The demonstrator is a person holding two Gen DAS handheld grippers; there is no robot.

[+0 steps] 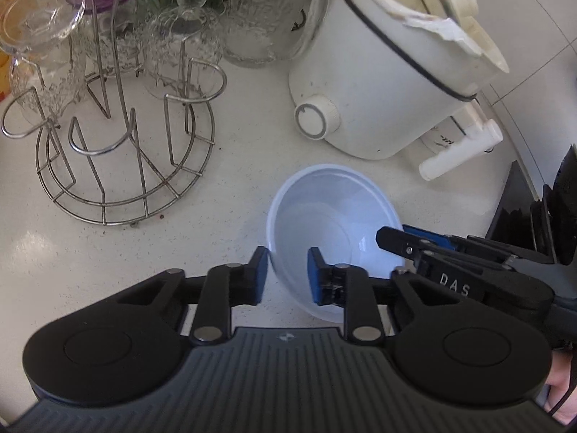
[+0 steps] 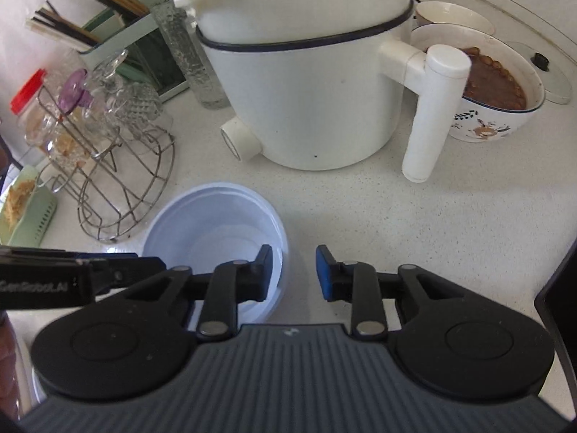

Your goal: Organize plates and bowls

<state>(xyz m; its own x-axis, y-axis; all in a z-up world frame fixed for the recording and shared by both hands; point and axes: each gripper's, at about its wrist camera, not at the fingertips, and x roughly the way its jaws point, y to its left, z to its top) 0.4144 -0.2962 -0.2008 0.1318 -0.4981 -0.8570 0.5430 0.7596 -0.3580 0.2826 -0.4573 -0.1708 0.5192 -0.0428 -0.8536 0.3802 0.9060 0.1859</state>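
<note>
A pale blue-white plastic bowl (image 1: 335, 223) (image 2: 216, 223) stands upright and empty on the speckled white counter. My left gripper (image 1: 287, 276) straddles the bowl's left rim: one blue pad lies against the outside, the other sits inside, and the wall shows in the narrow gap between them. My right gripper (image 2: 294, 272) straddles the opposite rim. Its left pad is inside the bowl and its right pad stands outside, with a strip of counter showing between pad and bowl. Both sets of jaws are narrow but open. Each view shows the other gripper's fingers (image 1: 396, 240) (image 2: 126, 267) at the bowl's far side.
A white electric cooker (image 1: 378, 83) (image 2: 306, 90) with a knob and long handle stands just behind the bowl. A wire rack (image 1: 119, 151) (image 2: 122, 187) with upturned glasses is at the left. A bowl of brown food (image 2: 494, 86), a glass lid (image 2: 551, 75) and a chopstick holder (image 2: 108, 29) stand further back.
</note>
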